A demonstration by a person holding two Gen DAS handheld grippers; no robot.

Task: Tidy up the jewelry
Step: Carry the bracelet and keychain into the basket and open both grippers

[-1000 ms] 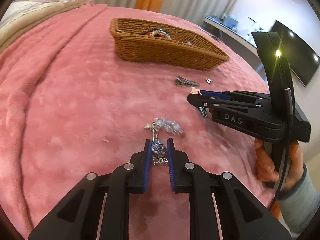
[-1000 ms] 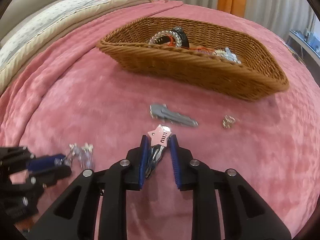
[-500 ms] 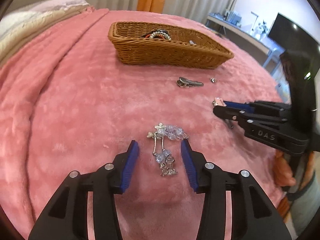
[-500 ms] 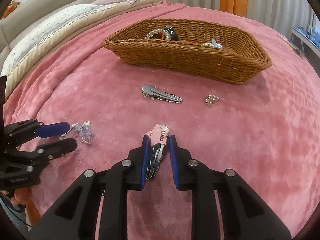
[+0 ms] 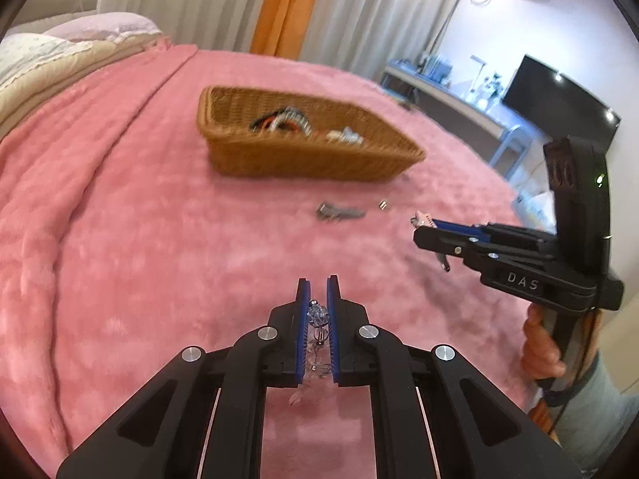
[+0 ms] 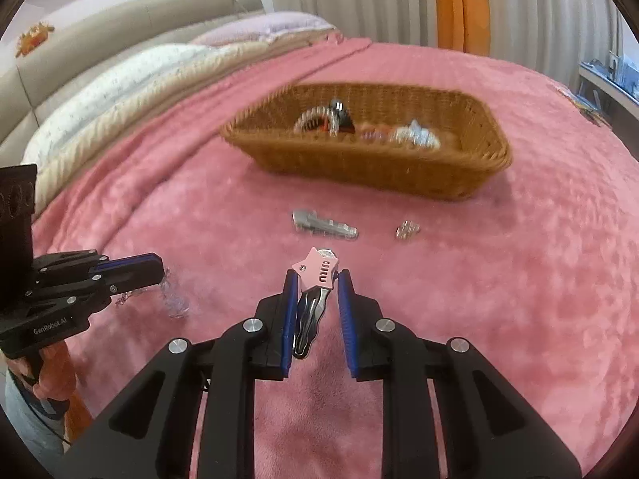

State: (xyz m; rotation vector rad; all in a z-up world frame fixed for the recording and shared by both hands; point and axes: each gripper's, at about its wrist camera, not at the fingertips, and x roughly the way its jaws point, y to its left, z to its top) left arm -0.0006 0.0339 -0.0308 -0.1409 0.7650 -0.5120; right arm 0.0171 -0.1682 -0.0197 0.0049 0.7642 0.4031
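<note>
Pink blanket [image 5: 139,239]; left tool [image 5: 317,291] grips earring [image 5: 317,315].

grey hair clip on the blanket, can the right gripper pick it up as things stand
Probably not yet: the right gripper is shut on a pink star clip. The grey hair clip lies unobstructed just ahead, before the basket.

Both wrist views look down and forward across the pink blanket [image 5: 120,239] toward the wicker basket [image 6: 367,171], sharing it from nearby, side-by-side positions
</note>
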